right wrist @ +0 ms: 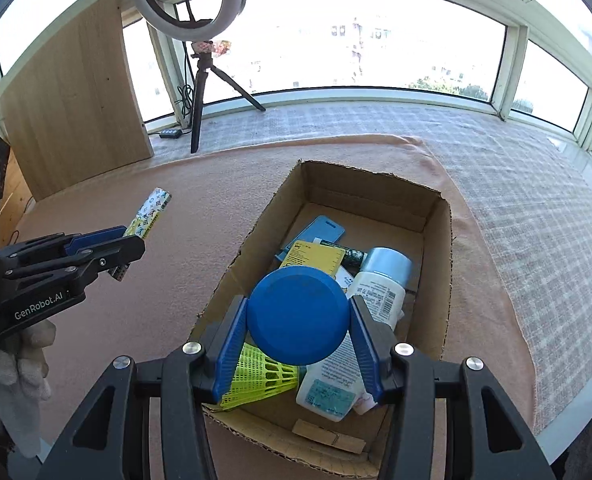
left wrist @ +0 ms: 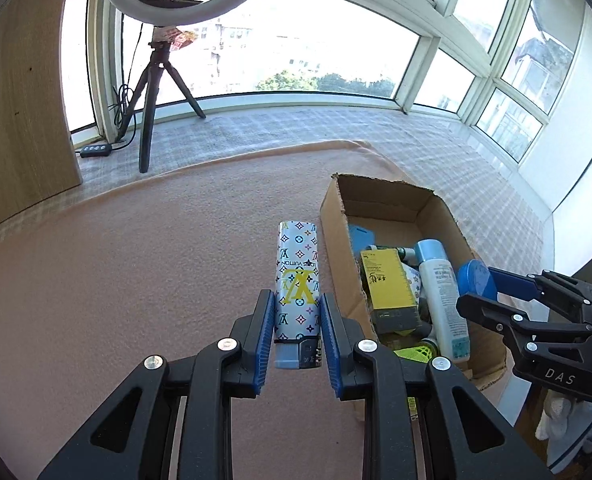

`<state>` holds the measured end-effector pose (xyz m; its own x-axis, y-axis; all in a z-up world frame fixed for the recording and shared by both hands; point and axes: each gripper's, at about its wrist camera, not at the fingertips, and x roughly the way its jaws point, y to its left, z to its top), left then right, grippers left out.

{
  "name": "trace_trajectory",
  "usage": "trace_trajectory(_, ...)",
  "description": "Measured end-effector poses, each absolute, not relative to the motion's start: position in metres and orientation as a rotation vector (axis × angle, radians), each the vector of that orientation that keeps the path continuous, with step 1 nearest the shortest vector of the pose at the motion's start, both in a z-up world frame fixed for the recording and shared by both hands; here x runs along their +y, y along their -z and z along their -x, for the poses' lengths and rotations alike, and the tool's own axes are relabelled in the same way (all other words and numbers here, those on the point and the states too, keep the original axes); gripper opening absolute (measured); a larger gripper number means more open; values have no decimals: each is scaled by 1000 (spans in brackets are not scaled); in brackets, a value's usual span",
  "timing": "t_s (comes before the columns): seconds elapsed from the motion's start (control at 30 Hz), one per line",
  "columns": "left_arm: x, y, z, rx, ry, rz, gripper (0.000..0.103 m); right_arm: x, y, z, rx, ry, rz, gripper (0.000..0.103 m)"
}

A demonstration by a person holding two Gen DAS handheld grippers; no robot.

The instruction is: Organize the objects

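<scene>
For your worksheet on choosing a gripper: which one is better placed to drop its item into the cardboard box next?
Right: its blue round lid is above the cardboard box; the left's patterned lighter is beside it.

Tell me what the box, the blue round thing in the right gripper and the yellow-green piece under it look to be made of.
Box: brown corrugated cardboard, matte; its torn rim shows the fluting.
Blue disc, clamped in the right gripper: probably moulded plastic, smooth with a soft sheen; possibly a lid.
Yellow-green piece: likely thin plastic, an open mesh of ribs like a shuttlecock skirt.

Left gripper (left wrist: 298, 320) and right gripper (right wrist: 298, 344) both clamped, angled down.
</scene>
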<state>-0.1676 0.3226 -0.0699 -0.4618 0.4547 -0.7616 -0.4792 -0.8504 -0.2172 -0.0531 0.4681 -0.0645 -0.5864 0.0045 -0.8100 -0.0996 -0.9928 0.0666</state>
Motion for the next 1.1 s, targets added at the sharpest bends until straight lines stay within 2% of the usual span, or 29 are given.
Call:
trace_trajectory(0.37, 420, 93, 202, 142, -2221, 1202, 25, 508, 80, 51, 227, -2706, 1424, 46)
trace_trajectory(0.67, 453, 98, 216, 188, -2203, 1199, 25, 513, 81, 54, 237, -2724, 1428, 46)
trace_trajectory(0.7, 454, 98, 217, 192, -2199, 1204, 34, 512, 80, 54, 228, -2727, 1427, 47)
trace_trajectory(0.73, 454, 97, 218, 196, -2194, 1210, 52, 511, 80, 55, 220, -2731, 1430, 47)
trace_trajectory(0.8, 452, 96, 221, 188, -2221, 1200, 65, 510, 79, 55, 202, -2735, 1428, 55)
trace_trajectory(0.87, 450, 95, 224, 175, -2226, 1204, 65, 509, 77, 53, 184, -2735, 1406, 60)
trace_trajectory(1.1, 441, 96, 227, 165, -2237, 1214, 65, 508, 78, 56, 213, -2718, 1405, 60)
